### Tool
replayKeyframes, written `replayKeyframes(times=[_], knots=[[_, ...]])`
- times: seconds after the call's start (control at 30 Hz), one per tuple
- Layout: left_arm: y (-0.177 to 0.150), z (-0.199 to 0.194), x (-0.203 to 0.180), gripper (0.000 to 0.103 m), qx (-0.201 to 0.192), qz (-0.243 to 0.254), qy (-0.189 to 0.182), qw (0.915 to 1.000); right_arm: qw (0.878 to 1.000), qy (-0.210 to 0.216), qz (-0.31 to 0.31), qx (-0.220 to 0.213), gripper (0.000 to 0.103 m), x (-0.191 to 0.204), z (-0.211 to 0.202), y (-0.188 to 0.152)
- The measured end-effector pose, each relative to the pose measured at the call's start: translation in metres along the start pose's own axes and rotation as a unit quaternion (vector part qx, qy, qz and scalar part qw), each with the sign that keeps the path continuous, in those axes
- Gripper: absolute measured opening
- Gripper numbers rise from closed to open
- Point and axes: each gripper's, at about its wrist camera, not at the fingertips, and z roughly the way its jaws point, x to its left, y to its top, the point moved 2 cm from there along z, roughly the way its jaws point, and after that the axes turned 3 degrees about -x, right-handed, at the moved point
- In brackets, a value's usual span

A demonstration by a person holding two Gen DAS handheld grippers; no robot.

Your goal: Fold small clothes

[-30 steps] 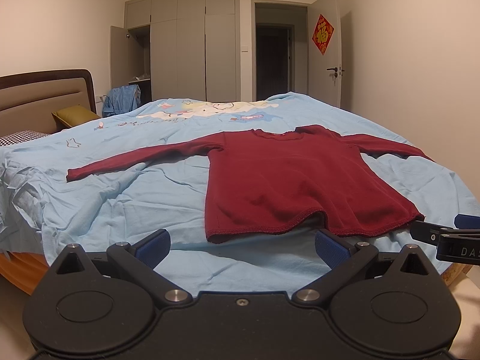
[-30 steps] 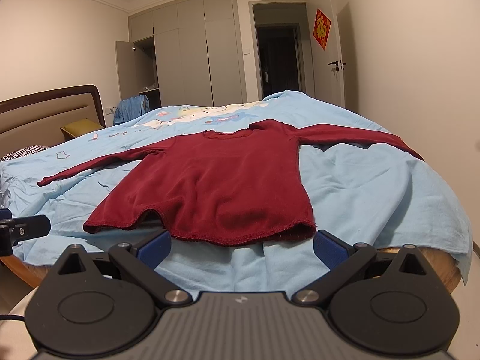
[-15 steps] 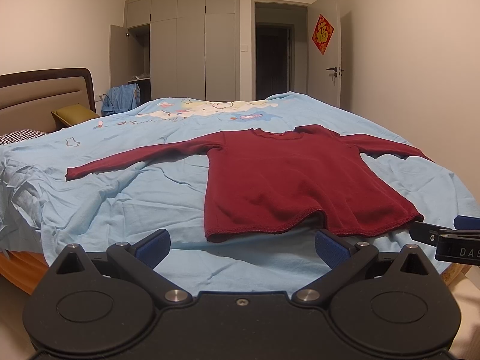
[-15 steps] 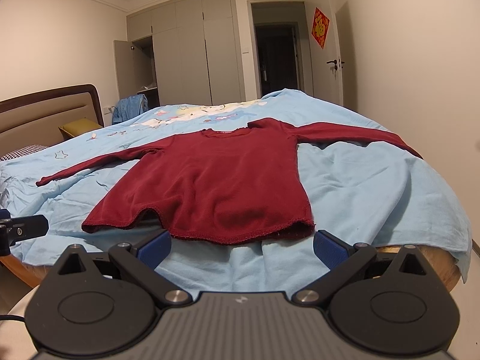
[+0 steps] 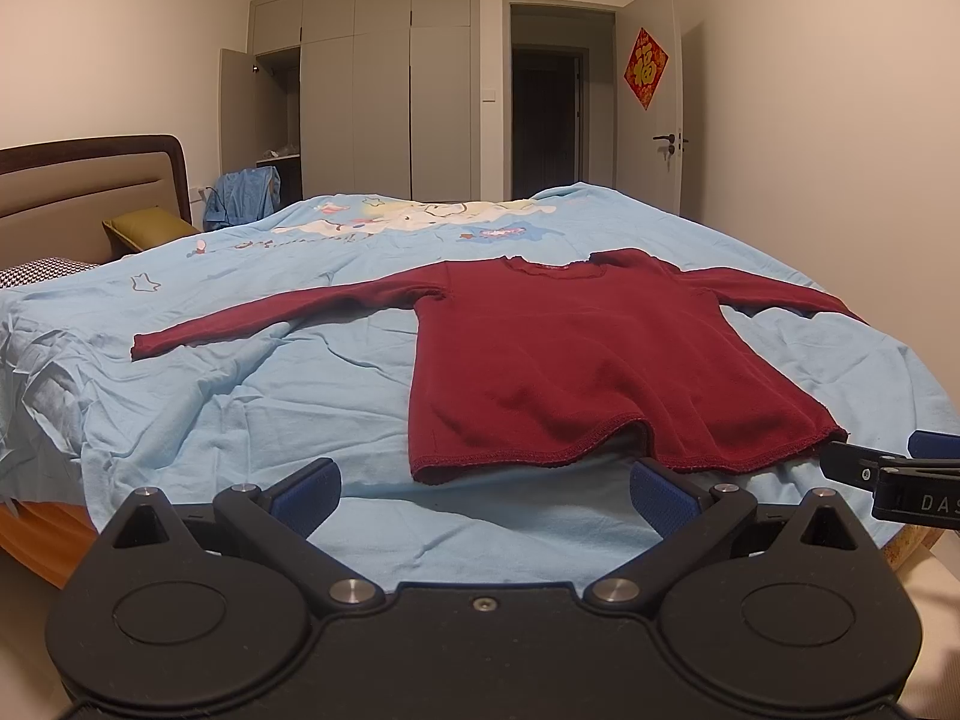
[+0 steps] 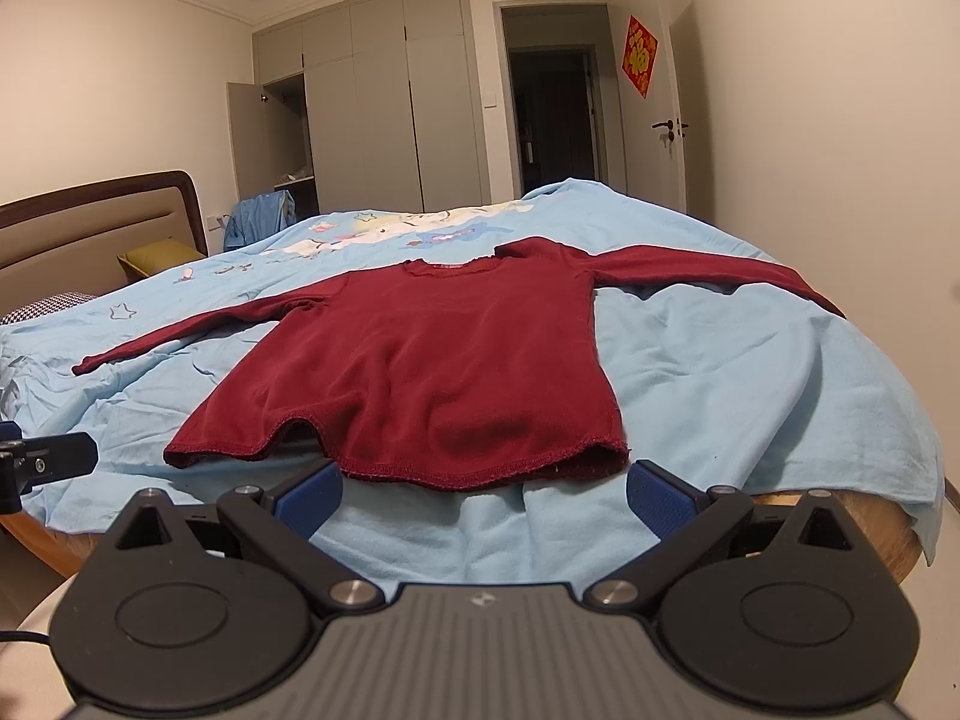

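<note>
Both grippers, left gripper (image 5: 485, 489) and right gripper (image 6: 483, 489), hover spread wide, empty, near the bed's near edge. The red shirt (image 5: 576, 360) lies flat on the blue sheet (image 5: 270, 396), hem nearest, sleeves outstretched; open sheet lies left.

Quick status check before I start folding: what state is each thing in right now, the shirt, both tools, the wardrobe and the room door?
Red shirt: spread flat on the bed, unfolded, both sleeves stretched out, hem rippled.
Left tool: open, holding nothing, short of the hem.
Right tool: open, holding nothing, at the hem edge.
Blue bedsheet: wrinkled.
Wardrobe door: open at the left end.
Room door: open.
</note>
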Motion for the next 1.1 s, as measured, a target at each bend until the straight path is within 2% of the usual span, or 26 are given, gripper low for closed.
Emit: replayKeyframes(times=[0.33, 0.47, 0.53, 0.67, 0.8, 1.1], knots=[[-0.004, 0.003, -0.003, 0.102, 0.008, -0.003, -0.005, 1.0000, 1.000, 0.004, 0.004, 0.008, 0.103, -0.001, 0.003, 0.000], [0.000, 0.012, 0.000, 0.102, 0.026, -0.007, -0.011, 0.9996, 0.999, 0.037, 0.004, 0.021, 0.103, -0.004, 0.013, 0.009], [0.003, 0.017, 0.000, 0.102, 0.033, -0.009, -0.013, 0.9993, 0.999, 0.035, -0.012, 0.011, 0.103, -0.004, 0.018, 0.017], [0.016, 0.037, 0.003, 0.102, 0.046, -0.018, -0.019, 0.9986, 0.999, 0.024, -0.033, -0.023, 0.103, -0.007, 0.024, 0.042], [0.034, 0.060, 0.001, 0.102, 0.058, -0.020, -0.025, 0.9978, 0.999, 0.021, -0.018, -0.035, 0.103, -0.019, 0.035, 0.068], [0.070, 0.118, -0.007, 0.102, 0.068, -0.013, -0.020, 0.9974, 1.000, -0.013, -0.007, -0.016, 0.103, -0.050, 0.076, 0.099]])
